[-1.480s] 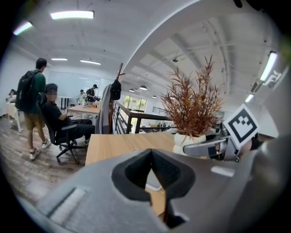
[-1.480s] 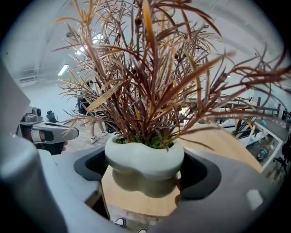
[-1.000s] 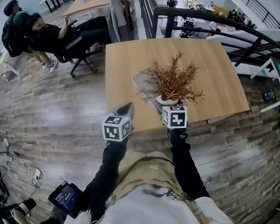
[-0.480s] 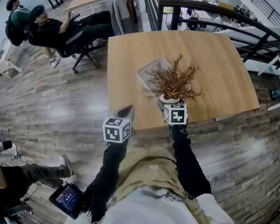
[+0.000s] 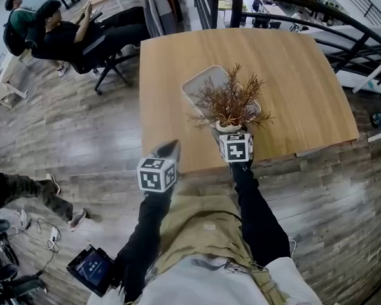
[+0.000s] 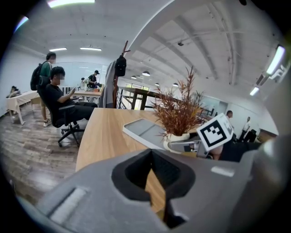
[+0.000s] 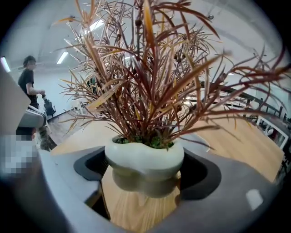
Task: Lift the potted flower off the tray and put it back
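Right now the right hand-held gripper (image 7: 143, 182) is clamped on the potted flower (image 7: 144, 159), which looks raised over the table (image 5: 288, 80), just nearer than the tray (image 5: 203, 84). Lift seems done; putting it back is left. Left hand-held gripper (image 6: 157, 182) is idle, jaws nearly together, empty.
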